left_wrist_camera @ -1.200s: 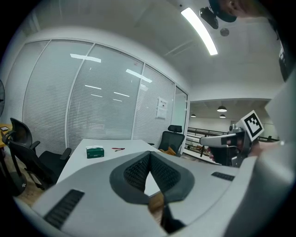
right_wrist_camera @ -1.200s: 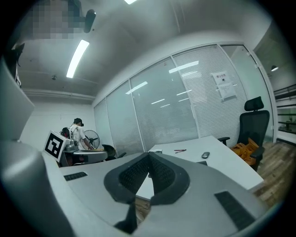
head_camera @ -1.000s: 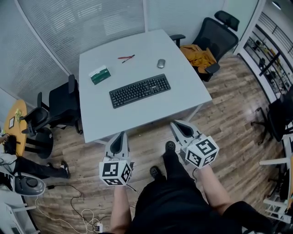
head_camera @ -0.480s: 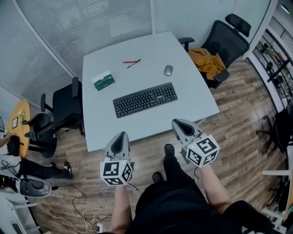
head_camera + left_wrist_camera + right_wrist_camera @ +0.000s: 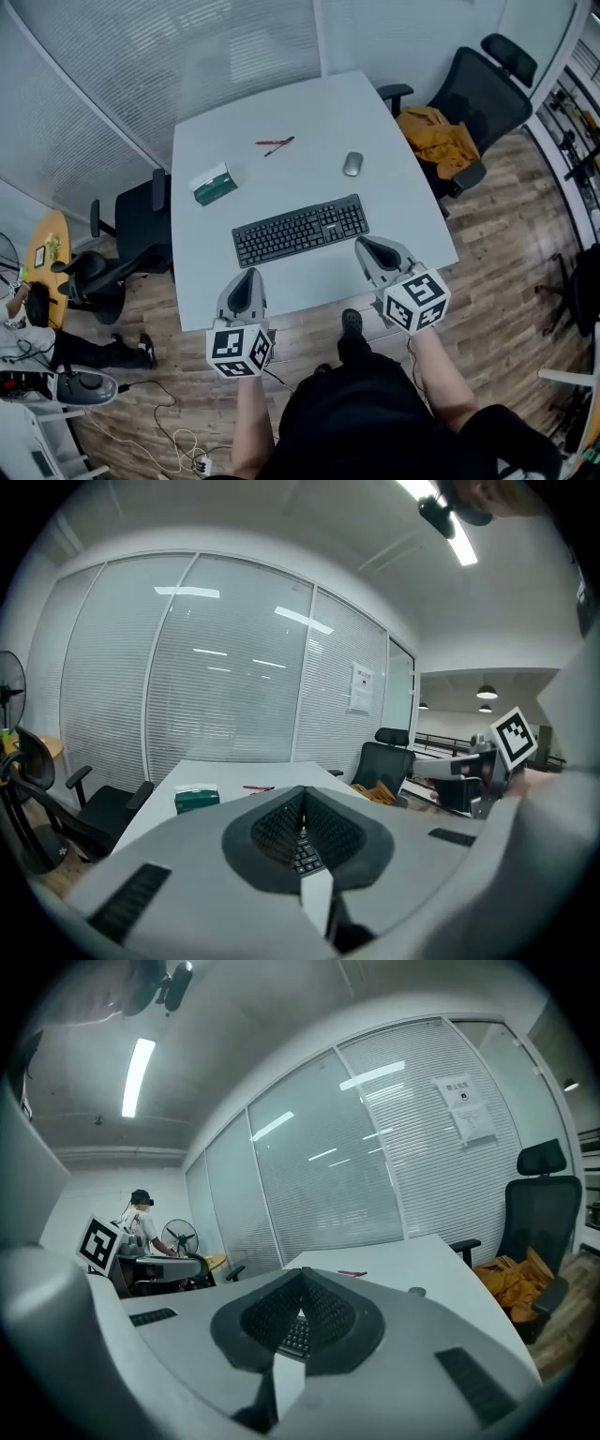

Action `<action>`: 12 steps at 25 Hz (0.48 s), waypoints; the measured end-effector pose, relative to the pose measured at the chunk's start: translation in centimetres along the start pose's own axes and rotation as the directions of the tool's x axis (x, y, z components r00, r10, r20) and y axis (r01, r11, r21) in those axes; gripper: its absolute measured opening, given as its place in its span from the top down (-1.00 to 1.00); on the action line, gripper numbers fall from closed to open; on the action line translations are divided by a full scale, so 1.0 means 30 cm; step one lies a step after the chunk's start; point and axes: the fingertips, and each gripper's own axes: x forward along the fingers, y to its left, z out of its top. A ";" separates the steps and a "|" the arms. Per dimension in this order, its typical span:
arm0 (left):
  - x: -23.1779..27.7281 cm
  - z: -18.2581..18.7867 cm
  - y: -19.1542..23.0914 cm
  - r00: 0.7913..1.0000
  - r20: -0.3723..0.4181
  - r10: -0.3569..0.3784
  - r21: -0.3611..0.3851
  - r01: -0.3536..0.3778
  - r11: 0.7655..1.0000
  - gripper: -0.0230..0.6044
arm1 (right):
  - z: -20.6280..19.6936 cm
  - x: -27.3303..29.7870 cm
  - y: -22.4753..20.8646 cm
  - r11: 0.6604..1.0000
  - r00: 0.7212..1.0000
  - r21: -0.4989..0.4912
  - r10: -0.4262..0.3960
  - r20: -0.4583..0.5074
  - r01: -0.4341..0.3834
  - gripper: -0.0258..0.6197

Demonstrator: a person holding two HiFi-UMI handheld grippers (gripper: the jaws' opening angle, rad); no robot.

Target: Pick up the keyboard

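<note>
Approach step: keyboard point(image 5: 300, 230) lies flat on surface point(image 5: 309, 108), untouched, at 1 o'clock from left tongs point(image 5: 246, 275) and 11 o'clock from right tongs point(image 5: 365, 245). Both tongs pressed together, empty (hovering at near edge). Next: spread tongs, reach keyboard ends

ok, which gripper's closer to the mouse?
Right. The right gripper is at the table's near edge, about in line with the mouse; left gripper is further left along it.

Wall notice point(image 5: 466, 1110): print unreadable.
</note>
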 end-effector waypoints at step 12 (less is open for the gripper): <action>0.266 0.012 -0.033 0.997 -0.046 0.066 -0.030 -0.067 0.997 0.94 | 0.027 0.141 -0.278 0.998 0.998 0.024 0.051 -0.032 -0.050 0.89</action>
